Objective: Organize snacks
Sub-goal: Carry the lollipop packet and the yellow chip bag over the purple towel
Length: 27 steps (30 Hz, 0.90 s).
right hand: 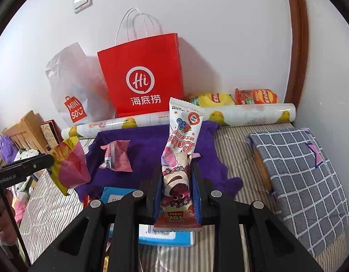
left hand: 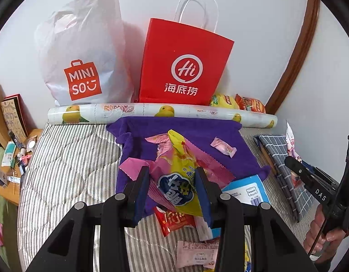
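Left wrist view: left gripper point(left hand: 174, 179) pinches a yellow packet point(left hand: 177, 181) together with a pink packet point(left hand: 140, 167), lifted over the striped bedding point(left hand: 68, 158). Below lie a red sachet point(left hand: 174, 221) and a blue box point(left hand: 246, 190). Further off, a small pink candy point(left hand: 223, 146) rests on the purple cloth point(left hand: 242, 149).

Right wrist view: right gripper point(right hand: 177, 181) is clamped on a cake-roll packet point(right hand: 181, 140), which stands upright. Beyond, a folded pink wrapper point(right hand: 116, 156) sits on the cloth. Behind it lies a paper roll point(right hand: 242, 113), then the red bag point(right hand: 142, 72), white bag point(right hand: 72, 86) and two chip bags point(right hand: 256, 96) at the wall.
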Each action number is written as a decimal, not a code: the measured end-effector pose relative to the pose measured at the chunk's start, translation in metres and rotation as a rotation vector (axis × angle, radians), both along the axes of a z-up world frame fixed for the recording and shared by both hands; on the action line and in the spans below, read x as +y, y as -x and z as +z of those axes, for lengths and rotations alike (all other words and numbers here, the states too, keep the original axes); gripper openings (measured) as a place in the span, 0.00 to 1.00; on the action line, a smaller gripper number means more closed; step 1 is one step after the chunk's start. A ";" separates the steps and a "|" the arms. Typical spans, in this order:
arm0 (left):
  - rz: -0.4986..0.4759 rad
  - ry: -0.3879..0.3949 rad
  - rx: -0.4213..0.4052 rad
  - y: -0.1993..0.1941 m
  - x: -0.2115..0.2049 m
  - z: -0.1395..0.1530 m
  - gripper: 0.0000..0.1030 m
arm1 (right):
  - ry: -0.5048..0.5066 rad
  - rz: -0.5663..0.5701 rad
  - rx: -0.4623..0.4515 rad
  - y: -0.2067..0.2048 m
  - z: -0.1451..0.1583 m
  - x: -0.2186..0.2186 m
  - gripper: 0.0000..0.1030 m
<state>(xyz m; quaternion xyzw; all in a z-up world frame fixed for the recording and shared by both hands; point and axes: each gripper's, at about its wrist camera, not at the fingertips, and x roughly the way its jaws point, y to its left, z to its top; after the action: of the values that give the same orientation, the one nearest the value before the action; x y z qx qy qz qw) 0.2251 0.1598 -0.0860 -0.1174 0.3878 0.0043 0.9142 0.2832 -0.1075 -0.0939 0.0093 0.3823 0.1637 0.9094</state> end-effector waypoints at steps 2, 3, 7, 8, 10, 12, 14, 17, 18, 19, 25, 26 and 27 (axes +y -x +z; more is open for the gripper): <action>0.004 0.000 0.001 -0.005 0.003 -0.003 0.37 | -0.006 0.003 0.002 -0.007 -0.002 0.003 0.22; 0.005 -0.002 0.000 -0.007 0.004 -0.005 0.37 | -0.009 0.004 0.003 -0.008 -0.002 0.004 0.22; 0.016 0.010 0.003 -0.015 0.009 -0.010 0.37 | -0.012 0.013 0.007 -0.020 -0.006 0.012 0.23; 0.017 0.015 0.003 -0.018 0.011 -0.011 0.37 | -0.009 0.016 0.007 -0.023 -0.007 0.015 0.23; 0.020 0.020 0.003 -0.021 0.012 -0.013 0.37 | -0.010 0.019 0.007 -0.030 -0.009 0.018 0.22; 0.022 0.023 0.004 -0.025 0.013 -0.015 0.37 | -0.018 0.018 0.012 -0.035 -0.011 0.020 0.22; 0.025 0.026 0.011 -0.031 0.014 -0.018 0.37 | -0.031 0.017 0.017 -0.040 -0.013 0.020 0.22; 0.027 0.028 0.016 -0.039 0.014 -0.020 0.37 | -0.045 0.013 0.023 -0.050 -0.016 0.022 0.22; 0.028 0.027 0.016 -0.042 0.014 -0.021 0.37 | -0.049 0.010 0.024 -0.053 -0.017 0.022 0.22; 0.028 0.027 0.016 -0.044 0.014 -0.021 0.37 | -0.053 0.009 0.024 -0.057 -0.017 0.022 0.22; 0.037 0.033 0.022 -0.059 0.017 -0.029 0.37 | -0.053 0.014 0.031 -0.076 -0.025 0.029 0.22; 0.039 0.035 0.026 -0.061 0.018 -0.032 0.37 | -0.050 0.016 0.033 -0.080 -0.029 0.030 0.23; 0.041 0.036 0.031 -0.064 0.018 -0.034 0.37 | -0.048 0.018 0.036 -0.082 -0.032 0.031 0.22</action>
<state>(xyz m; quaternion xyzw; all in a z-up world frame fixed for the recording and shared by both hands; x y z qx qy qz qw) 0.2888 0.1782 -0.1198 -0.1416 0.3995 0.0178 0.9056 0.3655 -0.0766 -0.1255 0.0307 0.3948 0.1808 0.9003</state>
